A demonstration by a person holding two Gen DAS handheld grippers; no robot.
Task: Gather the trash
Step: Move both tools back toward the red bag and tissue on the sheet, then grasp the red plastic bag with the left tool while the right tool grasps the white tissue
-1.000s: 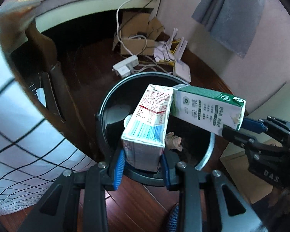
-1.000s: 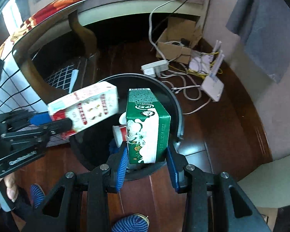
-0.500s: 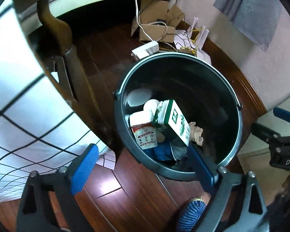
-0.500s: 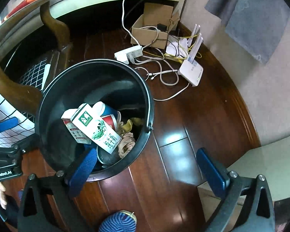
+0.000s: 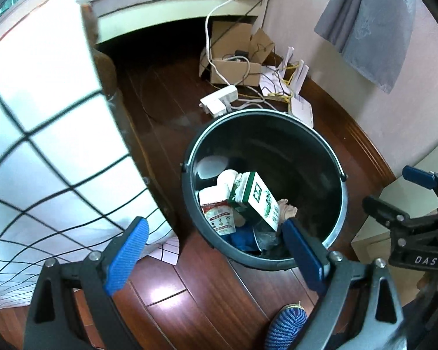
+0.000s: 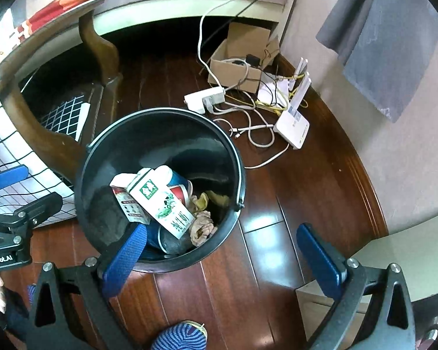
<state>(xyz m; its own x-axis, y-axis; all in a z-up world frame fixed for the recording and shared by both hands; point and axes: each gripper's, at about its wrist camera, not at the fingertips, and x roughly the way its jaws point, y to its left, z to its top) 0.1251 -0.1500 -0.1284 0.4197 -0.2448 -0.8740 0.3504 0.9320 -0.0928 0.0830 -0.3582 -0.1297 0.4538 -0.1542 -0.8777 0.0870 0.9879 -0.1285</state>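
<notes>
A black round trash bin stands on the dark wooden floor. Inside lie a green-and-white milk carton, a red-and-white carton, a red-and-blue cup and crumpled scraps. My left gripper is open and empty above the bin's near rim. My right gripper is open and empty, above the floor just right of the bin. Each gripper shows at the edge of the other's view.
A table with a white grid-pattern cloth and a dark wooden leg stands left of the bin. A power strip, cables, a white router and a cardboard box lie behind it. A blue slipper is at the bottom.
One second ago each gripper held a carton over the bin. Both jaws opened and the cartons dropped into the bin. Both grippers have since drawn back and up.
</notes>
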